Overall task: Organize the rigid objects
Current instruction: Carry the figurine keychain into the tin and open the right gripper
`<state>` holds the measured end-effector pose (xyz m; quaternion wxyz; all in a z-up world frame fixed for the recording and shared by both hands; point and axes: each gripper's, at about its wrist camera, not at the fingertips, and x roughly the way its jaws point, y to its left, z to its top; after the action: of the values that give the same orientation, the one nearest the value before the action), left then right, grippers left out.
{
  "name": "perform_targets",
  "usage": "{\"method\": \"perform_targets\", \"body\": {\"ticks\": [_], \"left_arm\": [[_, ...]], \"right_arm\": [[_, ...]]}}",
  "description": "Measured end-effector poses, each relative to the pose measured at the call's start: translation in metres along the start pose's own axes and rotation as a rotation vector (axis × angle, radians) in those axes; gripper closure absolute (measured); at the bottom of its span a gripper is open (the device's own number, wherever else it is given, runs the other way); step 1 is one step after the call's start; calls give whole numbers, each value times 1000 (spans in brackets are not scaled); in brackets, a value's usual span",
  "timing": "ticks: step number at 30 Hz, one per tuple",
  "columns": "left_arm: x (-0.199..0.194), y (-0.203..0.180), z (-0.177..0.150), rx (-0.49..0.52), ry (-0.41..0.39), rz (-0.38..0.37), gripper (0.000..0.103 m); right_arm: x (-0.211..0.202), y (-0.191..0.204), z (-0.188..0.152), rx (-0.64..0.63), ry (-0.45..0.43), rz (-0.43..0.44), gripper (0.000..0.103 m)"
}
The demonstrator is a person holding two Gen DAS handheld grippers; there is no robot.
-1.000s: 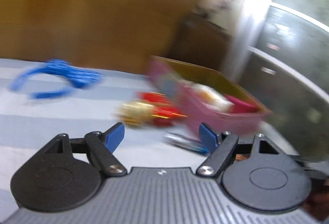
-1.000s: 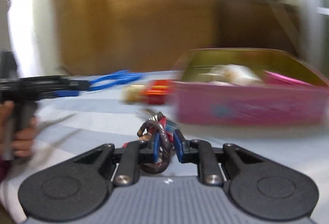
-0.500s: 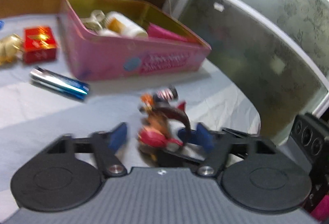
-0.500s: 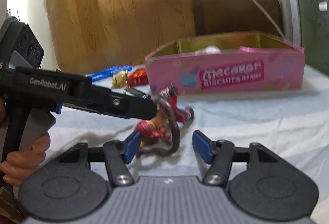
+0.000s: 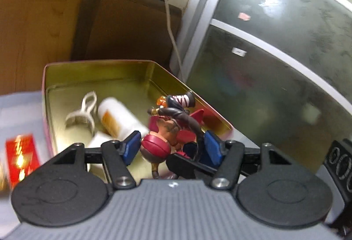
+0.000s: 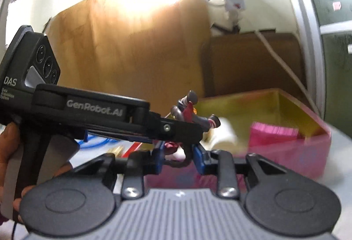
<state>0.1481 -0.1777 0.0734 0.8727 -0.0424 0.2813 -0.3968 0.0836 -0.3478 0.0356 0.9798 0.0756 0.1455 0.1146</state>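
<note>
A small toy figure (image 5: 169,127) with a red cap and striped socks hangs between the blue pads of my left gripper (image 5: 172,146), lifted over the pink biscuit tin (image 5: 140,64). My right gripper (image 6: 178,157) is closed on the same figure (image 6: 189,112) from the other side; its black fingers cross under the figure in the left wrist view. The left gripper's body (image 6: 94,108) fills the left of the right wrist view. The tin (image 6: 316,147) holds a white bottle (image 5: 118,119), a white clip (image 5: 83,112) and a pink box (image 6: 272,132).
A red packet (image 5: 21,156) lies on the grey cloth left of the tin. Blue cable (image 6: 103,141) and a gold item (image 6: 116,149) lie behind the left gripper. A brown chair back (image 5: 125,24), a white cord (image 5: 169,26) and a glass door (image 5: 275,53) stand behind the tin.
The figure has been lifted off the cloth and carried up over the open tin. Both grippers have closed in on it and moved toward the tin.
</note>
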Motion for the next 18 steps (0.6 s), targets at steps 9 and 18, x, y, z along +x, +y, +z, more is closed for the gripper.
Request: {"method": "perform_targets", "body": {"ticks": [9,18], "left_arm": [[81,-6,21,40,74,103,35],[60,-12,20,117,24,340,28]], "right_arm": [[69,-65,10,55,82,-105,76],[52,-79,2,131,11,-245,72]]}}
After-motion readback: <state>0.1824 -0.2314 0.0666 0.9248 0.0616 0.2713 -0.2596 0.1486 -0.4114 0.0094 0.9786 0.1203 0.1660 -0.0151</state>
